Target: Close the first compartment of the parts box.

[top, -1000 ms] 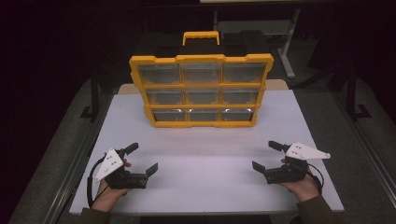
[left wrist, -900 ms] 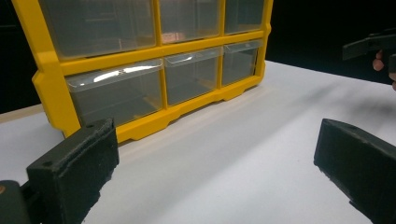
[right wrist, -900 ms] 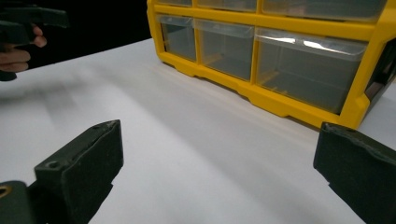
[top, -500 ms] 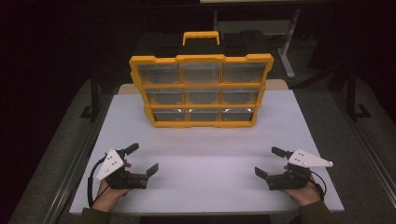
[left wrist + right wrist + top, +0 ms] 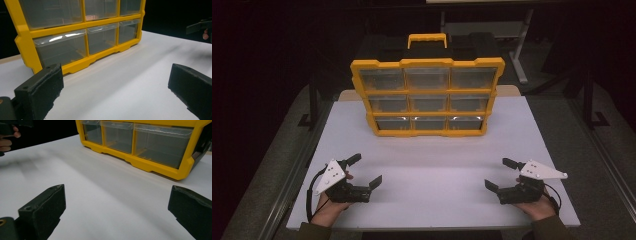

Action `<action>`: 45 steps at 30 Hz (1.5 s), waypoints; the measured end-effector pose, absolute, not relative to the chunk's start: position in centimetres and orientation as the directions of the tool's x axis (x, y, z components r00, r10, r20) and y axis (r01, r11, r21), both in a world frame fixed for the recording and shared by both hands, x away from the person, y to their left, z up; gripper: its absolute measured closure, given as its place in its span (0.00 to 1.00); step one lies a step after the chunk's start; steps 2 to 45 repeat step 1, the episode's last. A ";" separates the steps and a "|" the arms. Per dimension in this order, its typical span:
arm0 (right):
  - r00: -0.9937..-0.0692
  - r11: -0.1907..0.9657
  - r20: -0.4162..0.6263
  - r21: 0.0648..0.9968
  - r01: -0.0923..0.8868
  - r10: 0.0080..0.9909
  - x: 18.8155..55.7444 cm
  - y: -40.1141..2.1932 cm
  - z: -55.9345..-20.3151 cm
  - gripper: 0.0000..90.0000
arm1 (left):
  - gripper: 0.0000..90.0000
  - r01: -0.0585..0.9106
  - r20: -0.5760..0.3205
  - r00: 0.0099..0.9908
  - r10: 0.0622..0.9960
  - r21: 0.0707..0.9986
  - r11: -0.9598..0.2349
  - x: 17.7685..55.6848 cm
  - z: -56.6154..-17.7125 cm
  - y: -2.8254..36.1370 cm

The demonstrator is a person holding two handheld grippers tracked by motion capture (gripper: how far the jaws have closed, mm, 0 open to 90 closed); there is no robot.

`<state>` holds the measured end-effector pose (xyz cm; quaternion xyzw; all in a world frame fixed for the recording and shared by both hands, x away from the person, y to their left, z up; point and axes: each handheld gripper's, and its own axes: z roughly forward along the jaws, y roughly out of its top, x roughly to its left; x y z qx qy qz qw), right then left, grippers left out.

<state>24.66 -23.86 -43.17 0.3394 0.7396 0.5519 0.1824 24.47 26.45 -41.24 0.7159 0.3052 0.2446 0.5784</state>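
item: white counter (image 5: 427, 165), lit from above, dark room around it; grey floor on both sides.

item: yellow drawer box (image 5: 428, 97), standing upright at the far middle of the counter, front facing the person. nine clear plastic drawers in three rows of three, set in a yellow frame. yellow carry handle (image 5: 427, 40) on top, over a black back part. contents of the drawers too dim to tell. in the left tool view the box (image 5: 75, 32) fills the upper left, its bottom row nearest; in the right tool view the box (image 5: 140, 142) runs across the top, bottom row toward the camera, black side panel at the right edge.

item: left tool (image 5: 364, 170), near left corner of the counter, held in the left hand (image 5: 329, 205). jaws spread wide, nothing between them, tips pointing toward the middle of the counter. grey three-cornered plate on top, black cable looping beside the hand. well apart from the box. in its own view the tool (image 5: 115, 82) shows two black padded jaws far apart over bare counter.

item: right tool (image 5: 503, 173), near right corner of the counter, held in the right hand (image 5: 539, 205). jaws spread wide, empty, tips pointing inward. grey plate on top, cable at the wrist. well apart from the box. in its own view the tool (image 5: 117, 202) shows both jaws wide over bare counter.

item: the two tools lie well apart from each other, one at each side.
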 end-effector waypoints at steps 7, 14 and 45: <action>-0.703 0.160 0.105 0.940 0.301 0.703 24.7 -23.9 -43.2 0.01 | 0.00 0.154 -0.002 0.694 0.720 0.977 -0.146 24.5 -41.2 26.4; -0.703 0.160 0.105 0.940 0.301 0.703 24.7 -23.9 -43.2 0.01 | 0.00 0.154 -0.002 0.694 0.720 0.977 -0.146 24.5 -41.2 26.4; -0.703 0.160 0.105 0.940 0.301 0.703 24.7 -23.9 -43.2 0.01 | 0.00 0.154 -0.002 0.694 0.720 0.977 -0.146 24.5 -41.2 26.4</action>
